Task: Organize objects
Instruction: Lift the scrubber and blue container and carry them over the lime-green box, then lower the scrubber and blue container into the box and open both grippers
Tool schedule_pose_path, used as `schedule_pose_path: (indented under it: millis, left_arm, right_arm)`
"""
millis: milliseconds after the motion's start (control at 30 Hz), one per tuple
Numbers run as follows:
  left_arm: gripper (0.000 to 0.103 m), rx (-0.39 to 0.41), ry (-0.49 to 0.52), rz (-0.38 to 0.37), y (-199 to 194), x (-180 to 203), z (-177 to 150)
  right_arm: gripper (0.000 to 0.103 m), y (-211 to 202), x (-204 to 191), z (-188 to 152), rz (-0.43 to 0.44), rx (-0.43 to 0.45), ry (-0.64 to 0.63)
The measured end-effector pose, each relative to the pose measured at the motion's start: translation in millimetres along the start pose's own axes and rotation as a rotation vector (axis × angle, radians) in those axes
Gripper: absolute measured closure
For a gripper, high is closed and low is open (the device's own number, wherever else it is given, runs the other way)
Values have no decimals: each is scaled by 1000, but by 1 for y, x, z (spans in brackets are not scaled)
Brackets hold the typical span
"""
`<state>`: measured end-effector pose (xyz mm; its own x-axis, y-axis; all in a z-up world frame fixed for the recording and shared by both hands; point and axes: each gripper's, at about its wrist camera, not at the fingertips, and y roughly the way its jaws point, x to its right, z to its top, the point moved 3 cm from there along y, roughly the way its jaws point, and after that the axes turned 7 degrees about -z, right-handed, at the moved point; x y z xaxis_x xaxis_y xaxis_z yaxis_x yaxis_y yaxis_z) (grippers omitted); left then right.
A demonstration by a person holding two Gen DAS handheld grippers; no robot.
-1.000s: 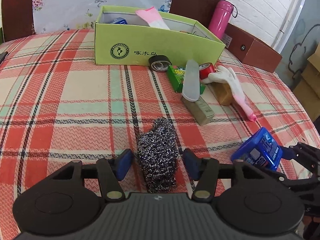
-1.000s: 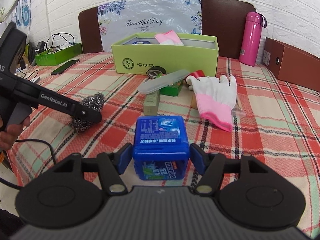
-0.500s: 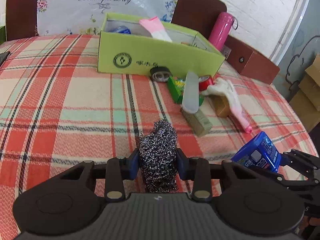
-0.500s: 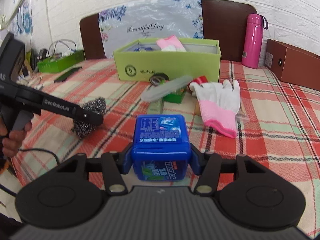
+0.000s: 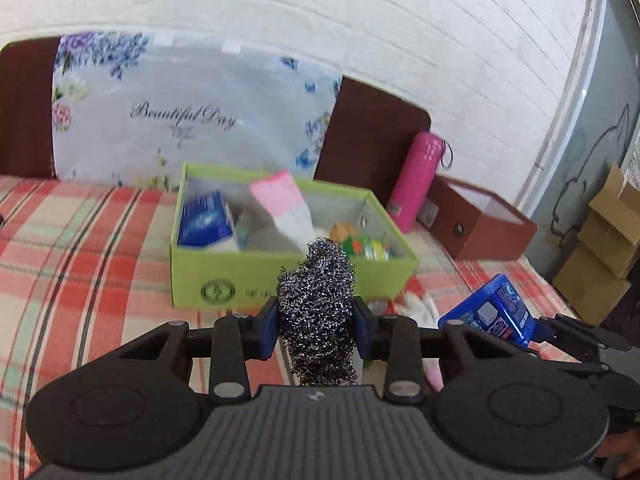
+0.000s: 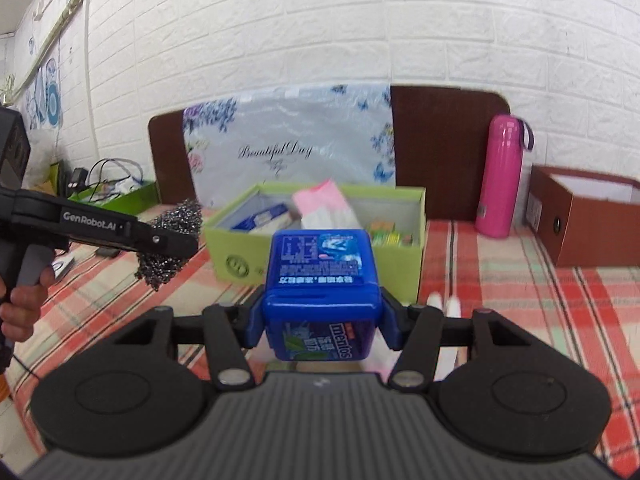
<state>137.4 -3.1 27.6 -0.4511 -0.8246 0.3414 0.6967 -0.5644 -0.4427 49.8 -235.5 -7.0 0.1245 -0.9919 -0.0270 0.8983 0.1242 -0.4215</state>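
Observation:
My left gripper [image 5: 316, 330] is shut on a steel wool scrubber [image 5: 318, 312], held above the checked tablecloth. The same scrubber [image 6: 170, 240] shows at the left of the right wrist view, clamped in the left gripper [image 6: 176, 242]. A blue mint box [image 6: 322, 292] is pinched between the blue pads of my right gripper [image 6: 322, 322]; it also shows in the left wrist view as the blue mint box [image 5: 490, 316]. Ahead of both stands an open green box [image 5: 280, 280], also seen as the green box [image 6: 320, 256], holding a pink-and-white glove [image 5: 286, 208], a blue packet [image 5: 206, 222] and small colourful items.
A pink bottle [image 6: 502, 178] and a brown box [image 6: 584, 218] stand at the back right. A white glove [image 5: 420, 306] lies on the cloth right of the green box. A floral bag [image 6: 288, 148] leans on a brown chair back. A person's hand [image 6: 20, 308] grips the left handle.
Both grippers closed on their objects, the left on the scrubber and the right on the mint box, then lifted them off the cloth and tilted up toward the green box.

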Motion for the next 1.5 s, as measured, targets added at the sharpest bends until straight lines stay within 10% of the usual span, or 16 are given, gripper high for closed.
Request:
schedule_pose_path:
  millis: [767, 933, 1067, 1500]
  left_arm:
    - [63, 41, -82, 62, 123, -51, 88]
    - [37, 18, -69, 94, 139, -57, 80]
    - [30, 17, -64, 118, 138, -64, 75]
    - [29, 14, -71, 149, 115, -54, 70]
  right_arm:
    - [48, 187, 5, 61, -64, 54, -5]
    - [46, 220, 4, 53, -73, -28, -18]
    - [21, 218, 4, 41, -99, -13, -33]
    - [12, 186, 11, 42, -111, 3, -8]
